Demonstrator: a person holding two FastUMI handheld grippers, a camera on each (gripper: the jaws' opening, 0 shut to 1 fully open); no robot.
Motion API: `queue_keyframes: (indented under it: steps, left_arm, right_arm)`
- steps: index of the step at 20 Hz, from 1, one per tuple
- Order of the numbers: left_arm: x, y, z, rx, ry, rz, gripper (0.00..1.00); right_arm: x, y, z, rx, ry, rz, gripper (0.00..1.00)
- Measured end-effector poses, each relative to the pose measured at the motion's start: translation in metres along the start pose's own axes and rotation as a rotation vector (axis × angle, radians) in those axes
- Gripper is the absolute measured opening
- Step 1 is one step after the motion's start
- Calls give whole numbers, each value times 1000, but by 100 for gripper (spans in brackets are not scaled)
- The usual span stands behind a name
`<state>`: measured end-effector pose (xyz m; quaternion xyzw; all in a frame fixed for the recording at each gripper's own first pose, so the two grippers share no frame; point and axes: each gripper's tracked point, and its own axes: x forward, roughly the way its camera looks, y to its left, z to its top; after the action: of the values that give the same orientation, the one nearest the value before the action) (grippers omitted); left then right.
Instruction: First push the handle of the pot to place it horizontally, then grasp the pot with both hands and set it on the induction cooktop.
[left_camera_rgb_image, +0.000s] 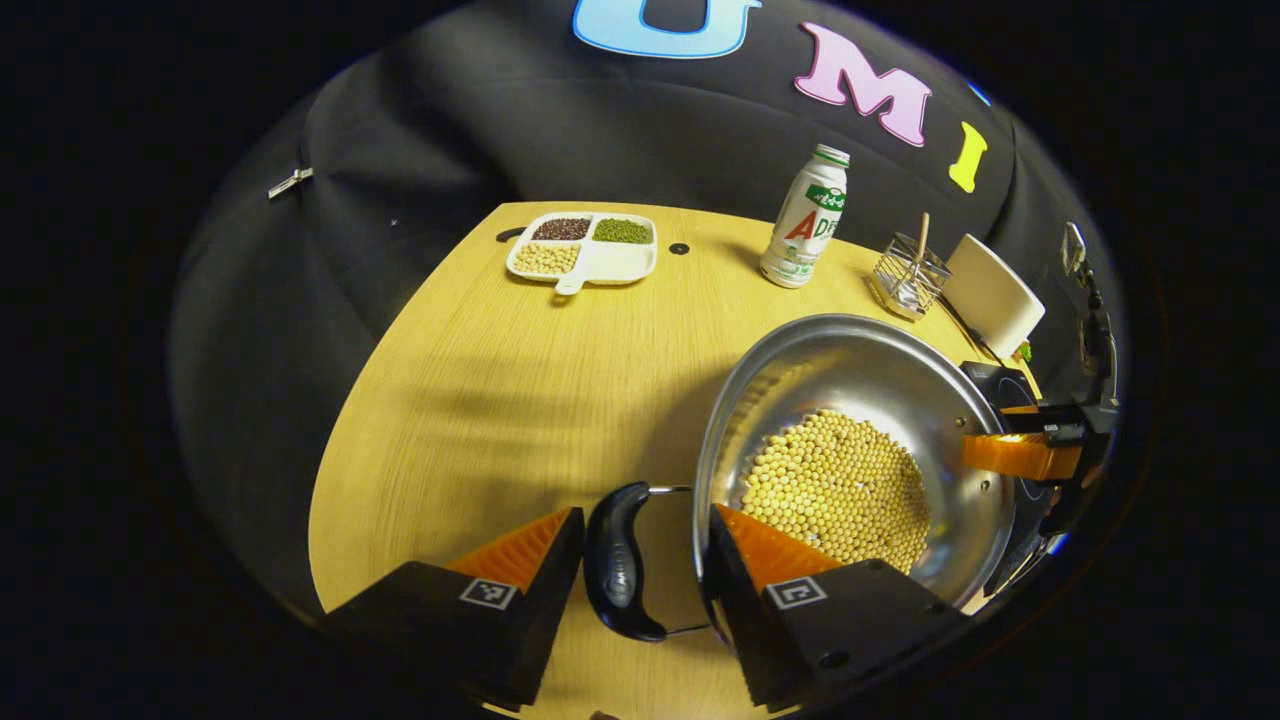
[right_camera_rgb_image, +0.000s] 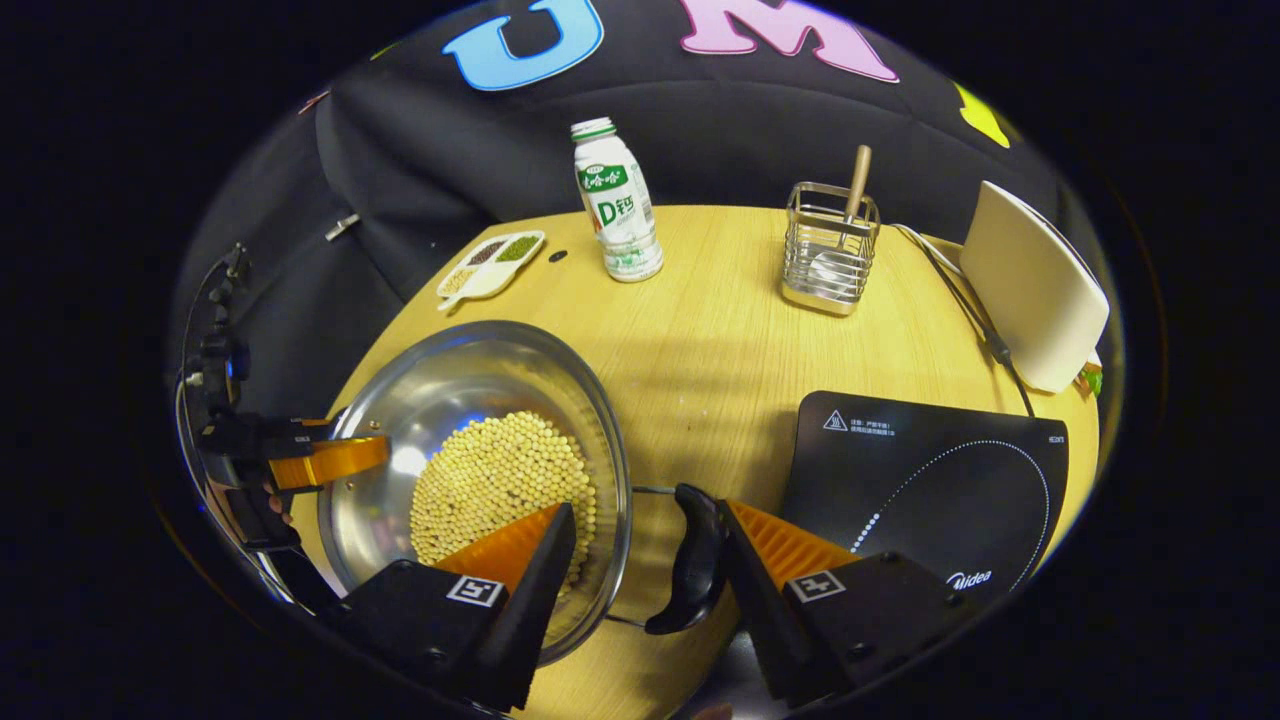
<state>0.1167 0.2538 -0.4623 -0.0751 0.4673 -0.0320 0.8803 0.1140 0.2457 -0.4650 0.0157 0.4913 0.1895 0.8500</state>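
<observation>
The pot (left_camera_rgb_image: 860, 450) sits on the wooden surface (left_camera_rgb_image: 520, 400) beside the induction cooktop (right_camera_rgb_image: 930, 480), not yet on it, and both grippers are set at its two side handles, so the step in hand looks like the two-handed grasp before the lift. In the left gripper view the left gripper (left_camera_rgb_image: 640, 560) is spread, its fingers straddling the near black handle (left_camera_rgb_image: 618, 562) and the pot's rim, with gaps on both sides, so nothing is pinched yet. In the right gripper view the right gripper (right_camera_rgb_image: 645, 555) is likewise spread around the other handle (right_camera_rgb_image: 690, 560); one finger lies just beside or against that handle, the other reaches over the rim above the beans. To do this well, both should probably close squarely on handle and wall together, at matching height, then lift level and slowly, since the pot is open and a tilt could spill its load. It holds a heap of pale yellow beans (right_camera_rgb_image: 500, 480) covering the bottom. Further back, a divided white tray (left_camera_rgb_image: 583, 250) carries dark, green and pale grains in separate compartments, with one compartment looking bare; a wire basket (right_camera_rgb_image: 830, 255) holds a wooden-handled utensil, and a capped bottle (right_camera_rgb_image: 617, 200) stands upright, contents unseen.
</observation>
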Motion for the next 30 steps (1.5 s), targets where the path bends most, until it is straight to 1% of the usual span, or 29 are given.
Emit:
queue_keyframes:
  steps: [1,2,4,6,8,9,10,12,13,14,15,16,17,19,22,23,24,28,29,30]
  left_arm:
    - [0,-1,-1,-2,8,-3,76]
    - [2,0,-3,-2,16,-3,76]
    - [2,0,-2,-3,14,-8,75]
    - [4,0,-3,-6,18,-6,70]
    - [5,-1,-2,-14,15,-4,67]
    - [4,-1,0,-20,9,-1,66]
    - [3,-1,0,-24,7,0,65]
    - [2,-3,0,-27,8,1,62]
    - [1,-4,-1,-29,13,4,58]
    - [1,-4,-2,-37,15,2,60]
    - [-1,-5,-2,-46,15,-1,59]
    - [-5,-7,-3,-48,15,-1,59]
    - [-11,-9,-2,-46,7,2,56]
    - [-27,-12,3,-36,-12,12,58]
    - [-46,-21,11,-12,-20,24,58]
    - [-50,-26,16,-6,-26,24,58]
    - [-54,-31,17,-3,-22,22,58]
    - [-59,-62,19,11,-7,2,58]
    - [-59,-71,21,19,-6,-3,58]
    - [-59,-82,23,29,-6,-9,58]
  right_arm:
    - [3,-2,-2,-10,18,-22,85]
    - [5,-5,-3,-22,25,-46,76]
    - [10,-2,-7,-24,49,-49,69]
    - [8,-1,-8,3,62,-43,68]
    - [9,1,-6,18,58,-32,63]
    - [9,0,-5,13,46,-30,62]
    - [8,1,-3,22,39,-35,59]
    - [7,1,-4,30,29,-44,59]
    - [5,1,-4,42,29,-46,59]
    - [4,2,-7,48,38,-48,50]
    - [0,3,-7,46,43,-48,54]
    - [-4,4,-8,48,47,-46,54]
    - [-10,5,-7,51,48,-41,54]
    - [-21,7,-4,58,47,-29,54]
    - [-39,4,0,75,40,-19,54]
    - [-45,1,2,77,36,-19,50]
    - [-52,-4,2,80,33,-20,54]
    - [-73,-30,-2,98,41,-34,54]
    - [-79,-38,-2,106,41,-40,58]
    - [-85,-47,-3,114,37,-46,54]
